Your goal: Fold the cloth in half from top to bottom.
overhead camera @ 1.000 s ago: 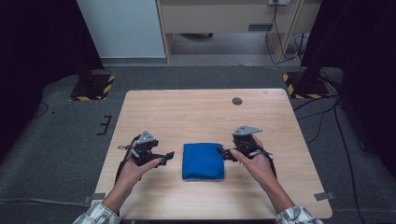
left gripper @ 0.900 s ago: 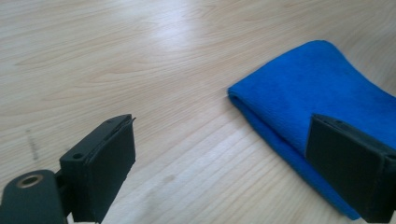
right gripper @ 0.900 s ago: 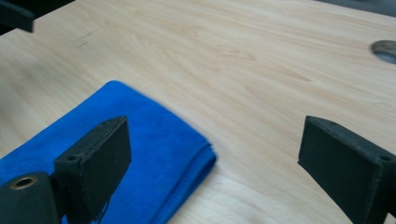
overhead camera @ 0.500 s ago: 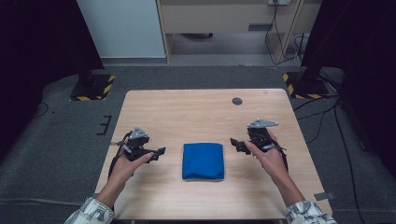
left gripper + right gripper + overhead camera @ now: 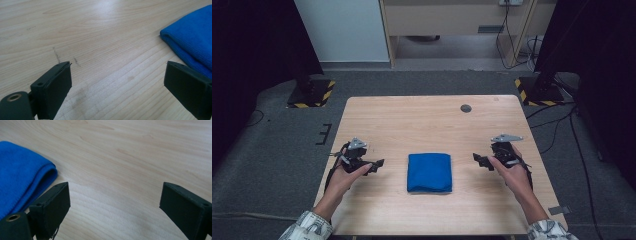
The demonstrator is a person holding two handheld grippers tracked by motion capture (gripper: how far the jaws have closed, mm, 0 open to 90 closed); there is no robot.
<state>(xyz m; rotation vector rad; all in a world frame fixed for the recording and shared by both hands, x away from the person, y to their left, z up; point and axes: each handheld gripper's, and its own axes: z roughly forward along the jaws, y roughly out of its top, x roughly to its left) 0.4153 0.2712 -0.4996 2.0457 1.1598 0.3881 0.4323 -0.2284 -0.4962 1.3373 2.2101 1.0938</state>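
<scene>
A folded blue cloth (image 5: 429, 172) lies flat on the wooden table (image 5: 432, 120), near the middle of its front half, and neither tool touches it. Compared with a second ago, when both tools sat just beside the cloth's left and right edges, the two hands have drawn outward: half a second ago they were already clear of it, and now they stand farther off still, well apart from the cloth on either side. The left gripper (image 5: 377, 164) is held by the person's left hand (image 5: 346, 172) over the left part of the table, its jaws pointing toward the cloth and spread wide with only bare wood between them; in the left gripper view the cloth's folded corner (image 5: 192, 45) shows at the right, beyond the right jaw. The right gripper (image 5: 478, 160), in the right hand (image 5: 512, 172), mirrors it on the right side, jaws likewise wide apart and holding nothing; in the right gripper view the cloth's rounded fold (image 5: 22, 172) lies at the left, past the left jaw. The cloth itself has kept its place and shape throughout. A small dark round spot (image 5: 466, 108) sits near the table's far edge.
</scene>
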